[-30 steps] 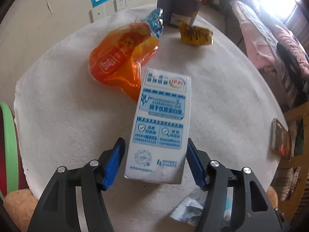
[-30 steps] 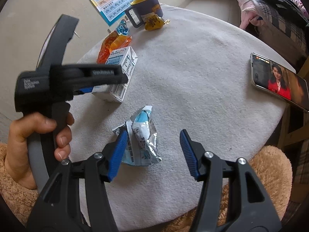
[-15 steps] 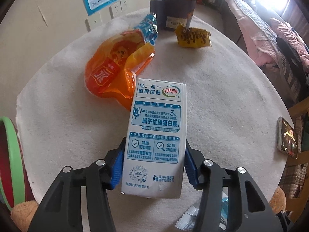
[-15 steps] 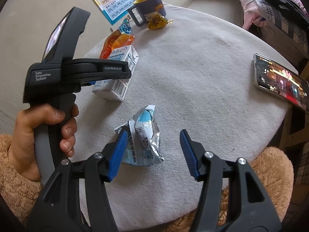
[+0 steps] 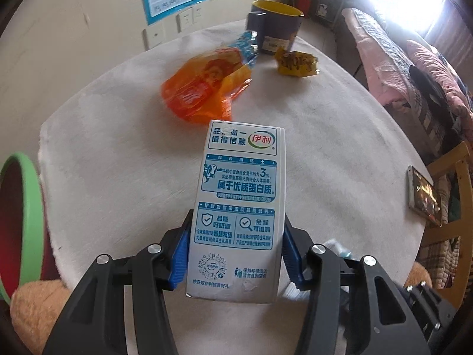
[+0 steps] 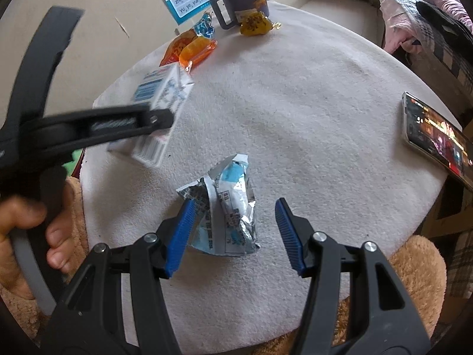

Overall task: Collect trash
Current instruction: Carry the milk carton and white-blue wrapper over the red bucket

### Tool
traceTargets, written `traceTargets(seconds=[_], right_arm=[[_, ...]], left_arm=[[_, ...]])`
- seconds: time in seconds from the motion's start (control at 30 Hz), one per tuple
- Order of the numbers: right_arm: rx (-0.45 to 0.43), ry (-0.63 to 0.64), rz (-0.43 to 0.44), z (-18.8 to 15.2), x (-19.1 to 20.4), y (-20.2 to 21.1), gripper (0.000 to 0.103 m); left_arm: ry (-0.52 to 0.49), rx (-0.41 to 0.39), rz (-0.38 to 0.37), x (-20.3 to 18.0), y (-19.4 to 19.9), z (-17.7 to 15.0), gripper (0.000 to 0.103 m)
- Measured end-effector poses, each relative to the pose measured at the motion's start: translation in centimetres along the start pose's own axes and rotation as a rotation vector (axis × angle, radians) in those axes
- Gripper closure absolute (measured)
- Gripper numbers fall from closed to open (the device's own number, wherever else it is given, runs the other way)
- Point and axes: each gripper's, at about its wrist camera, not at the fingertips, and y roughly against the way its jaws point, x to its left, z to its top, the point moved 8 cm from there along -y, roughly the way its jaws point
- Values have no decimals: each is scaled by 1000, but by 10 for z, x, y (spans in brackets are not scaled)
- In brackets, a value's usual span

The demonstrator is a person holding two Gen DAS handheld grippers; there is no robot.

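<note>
My left gripper (image 5: 235,254) is shut on a white and blue milk carton (image 5: 241,204), which it holds lifted above the round white table (image 5: 325,136). In the right wrist view the carton (image 6: 161,112) is blurred, off the table, with the left gripper's arm across it. My right gripper (image 6: 232,233) is open, its blue pads on either side of a crumpled silver and blue wrapper (image 6: 227,204) lying on the table. An orange snack bag (image 5: 204,85) and a yellow wrapper (image 5: 297,63) lie farther back.
A dark mug with a yellow rim (image 5: 275,26) stands at the table's far edge. A phone (image 6: 434,136) lies at the right edge. A green-rimmed red bin (image 5: 20,222) stands left of the table. Brown plush (image 6: 414,269) lies below the near edge.
My left gripper closed on the milk carton and lifted it off the table. My right gripper stayed open around the silver wrapper, a little closer to it.
</note>
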Motion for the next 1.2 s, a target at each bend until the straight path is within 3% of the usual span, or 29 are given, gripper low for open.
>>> traceTargets(seconds=[0.43,0.6,0.83,1.2], right_arm=[[27,35,-29,0,7,-11,48],[41,43,-36,-2,8,-14,50],[45,91,-29,-4,17,-16,71],[16,112,-57,-2,20,-5,72]], left_arm=[[32,72,-21,22,13,-58,53],[45,64,-33,27,18,-59,53],[53,61,-52,29,21,-63,53],[77,39,-90,36,30,-64,53]])
